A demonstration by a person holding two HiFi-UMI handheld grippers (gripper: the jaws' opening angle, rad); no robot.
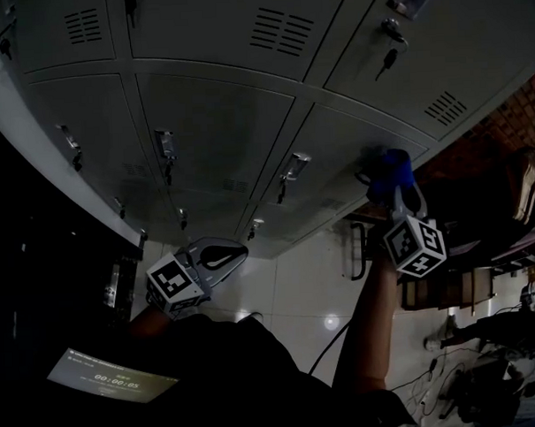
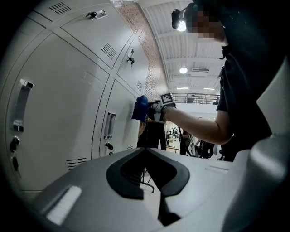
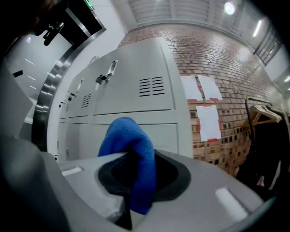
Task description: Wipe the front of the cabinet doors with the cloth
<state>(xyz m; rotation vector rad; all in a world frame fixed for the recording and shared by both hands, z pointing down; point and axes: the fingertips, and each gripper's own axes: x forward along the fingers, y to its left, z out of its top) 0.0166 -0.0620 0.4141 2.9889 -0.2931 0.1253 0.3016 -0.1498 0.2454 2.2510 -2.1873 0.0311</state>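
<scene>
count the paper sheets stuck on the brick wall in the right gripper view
3. The upper left sheet and upper right sheet hang side by side on the brick wall; the lower sheet is beneath them. Others may be out of view.

The floor (image 1: 288, 287) is covered with pale, shiny tiles, and the thin joints between them are visible. Two round spots of lamp light (image 1: 332, 322) are reflected on it. The grey cabinet (image 1: 219, 122) stands directly on this floor, and its bottom edge meets the tiles. Near the right end of the cabinet, a pale tube frame (image 1: 352, 249) stands on the floor, beside some brown wooden furniture (image 1: 448, 289). At the lower right, thin dark cables (image 1: 431, 369) lie loosely on the tiles.
</scene>
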